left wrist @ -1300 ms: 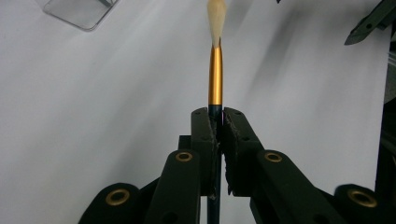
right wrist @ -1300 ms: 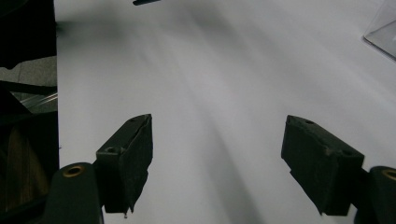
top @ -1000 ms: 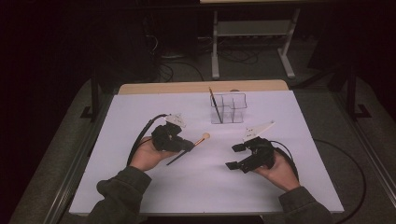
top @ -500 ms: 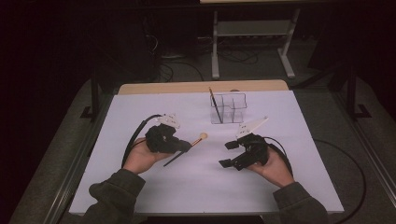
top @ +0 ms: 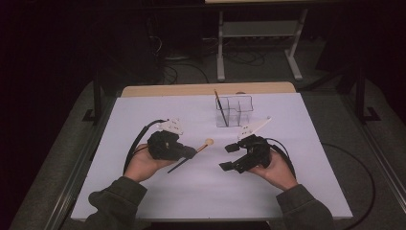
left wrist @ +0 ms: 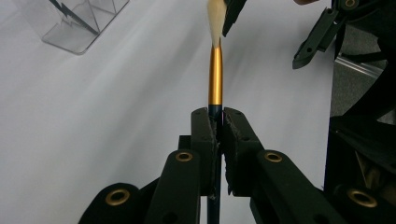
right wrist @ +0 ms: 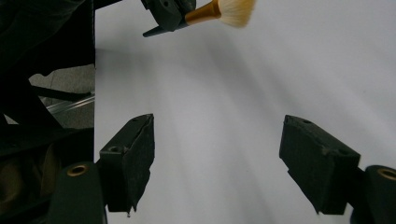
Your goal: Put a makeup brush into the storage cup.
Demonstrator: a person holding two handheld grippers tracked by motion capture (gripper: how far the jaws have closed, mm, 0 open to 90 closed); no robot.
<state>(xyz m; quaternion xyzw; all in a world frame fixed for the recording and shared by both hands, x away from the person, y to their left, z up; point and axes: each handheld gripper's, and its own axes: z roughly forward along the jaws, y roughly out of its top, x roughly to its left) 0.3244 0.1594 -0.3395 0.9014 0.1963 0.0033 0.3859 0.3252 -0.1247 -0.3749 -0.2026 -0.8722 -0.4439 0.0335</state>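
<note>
just a gold-ferruled brush [left wrist: 215, 74], pale bristles, dark handle

This looks like a lab or recording room set up for filmed handling trials, not a home. A bench [top: 158, 115] covered by a plain white sheet stands on grey carpet [top: 335, 124] in a dim room, with dark metal rails [top: 76, 163] along its sides and black cables [top: 359, 177] trailing over the floor. Behind it stands a white metal frame [top: 258, 33] with more loose cables [top: 182, 72] at its foot, and on the bench sits a clear plastic organiser [top: 234, 111].
</note>
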